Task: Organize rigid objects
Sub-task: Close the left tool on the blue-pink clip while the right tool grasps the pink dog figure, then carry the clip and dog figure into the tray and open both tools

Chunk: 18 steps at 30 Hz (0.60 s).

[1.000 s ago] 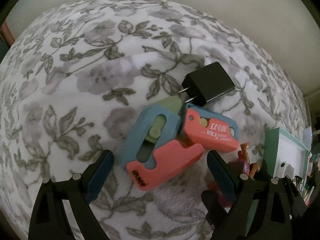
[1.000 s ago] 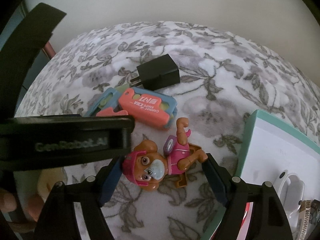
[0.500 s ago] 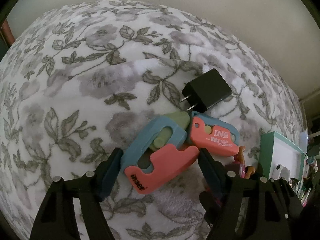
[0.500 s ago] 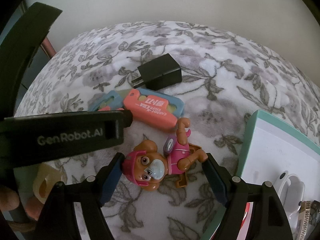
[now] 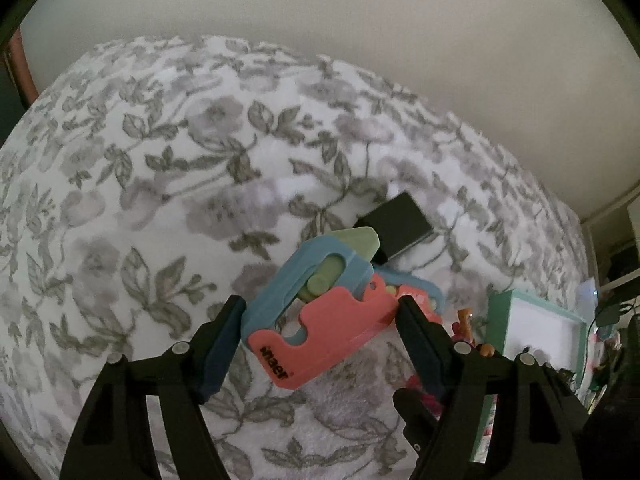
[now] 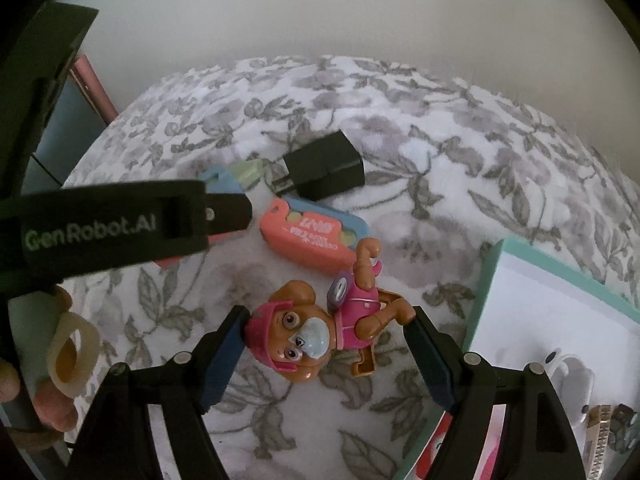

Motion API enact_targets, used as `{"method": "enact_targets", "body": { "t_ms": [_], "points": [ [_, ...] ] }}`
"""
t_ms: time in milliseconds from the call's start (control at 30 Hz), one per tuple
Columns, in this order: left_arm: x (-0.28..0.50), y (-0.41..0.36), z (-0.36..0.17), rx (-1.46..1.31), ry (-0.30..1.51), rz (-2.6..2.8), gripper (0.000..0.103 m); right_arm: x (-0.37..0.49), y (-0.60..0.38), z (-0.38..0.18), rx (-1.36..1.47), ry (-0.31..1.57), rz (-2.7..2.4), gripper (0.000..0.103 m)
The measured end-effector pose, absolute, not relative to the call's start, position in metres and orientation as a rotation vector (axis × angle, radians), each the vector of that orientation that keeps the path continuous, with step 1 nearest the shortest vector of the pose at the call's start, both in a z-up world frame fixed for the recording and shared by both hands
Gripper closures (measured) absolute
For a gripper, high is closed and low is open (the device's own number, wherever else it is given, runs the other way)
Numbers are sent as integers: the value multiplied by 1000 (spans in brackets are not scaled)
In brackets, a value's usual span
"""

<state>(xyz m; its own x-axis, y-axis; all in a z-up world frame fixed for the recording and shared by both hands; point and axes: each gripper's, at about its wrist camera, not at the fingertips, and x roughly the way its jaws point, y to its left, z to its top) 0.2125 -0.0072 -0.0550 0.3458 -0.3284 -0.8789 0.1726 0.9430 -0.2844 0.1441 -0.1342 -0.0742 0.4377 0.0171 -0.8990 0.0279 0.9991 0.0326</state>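
**Both grippers closed in on toys lying on the floral cover**

The left gripper (image 5: 320,328) hung low over a white plush cover printed with grey flowers and leaves (image 5: 152,208). Its fingers (image 5: 218,344) stood wide apart on either side of a blue, coral and pale-green plastic toy knife (image 5: 316,312), the nearer of two such toys. The left pad sat just beside the knife's blue edge and the right pad reached the coral end; whether either pad pressed on the plastic could not be told. The knife looked tilted, its green tip pointing up and away, and whether it rested on the cover could not be told either.

Behind it lay a second coral and blue toy knife with white lettering (image 6: 312,236), flat on the cover. A black cube-shaped wall charger (image 6: 326,164) lay just beyond that, its prongs turned toward the knives.

The right gripper (image 6: 326,344) had its fingers (image 6: 222,356) open wide around a brown plastic puppy figure in a pink cap and vest (image 6: 308,336), which lay on its back on the cover. The figure's cap lay against the left pad and one paw near the right pad; no clear squeeze showed.

To the right stood a mint-green box with a white inside (image 6: 556,312), holding a white object and other small items at its near end.
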Motion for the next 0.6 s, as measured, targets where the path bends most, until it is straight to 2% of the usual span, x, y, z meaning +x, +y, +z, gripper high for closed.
{"method": "enact_targets", "body": {
  "t_ms": [600],
  "points": [
    [192, -19, 0, -157, 1092, -345, 26, 126, -155, -31, 86, 1059, -65, 22]
  ]
}}
